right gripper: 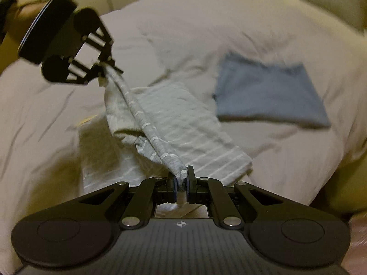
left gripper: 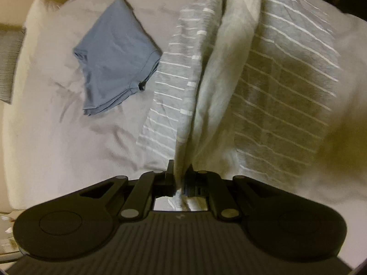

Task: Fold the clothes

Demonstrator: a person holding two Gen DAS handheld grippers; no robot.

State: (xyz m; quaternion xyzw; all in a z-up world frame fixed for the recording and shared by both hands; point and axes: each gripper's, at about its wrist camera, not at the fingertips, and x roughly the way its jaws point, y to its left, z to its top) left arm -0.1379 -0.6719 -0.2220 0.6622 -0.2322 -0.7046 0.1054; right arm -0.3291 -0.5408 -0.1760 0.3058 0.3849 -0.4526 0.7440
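Striped grey garment (right gripper: 165, 133) stretched taut between both clenched grippers — left hand-held gripper (right gripper: 104, 68) at ten o'clock from right hand-held gripper (right gripper: 182, 178), above the bed (right gripper: 45, 114).

- The striped grey garment (left gripper: 286, 80) runs off the left wrist view's top edge.
- The folded blue cloth (right gripper: 270, 96) is motion-blurred in the right wrist view.
- The left gripper (right gripper: 107, 68) hides its pinched garment corner.

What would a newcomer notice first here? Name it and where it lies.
First, the grey cotton garment with white stripes, stretched taut between the left gripper and the right gripper, both shut on its edge, the rest draping onto the pale rumpled bedsheet. Next, the folded blue cloth square lying flat beside it.
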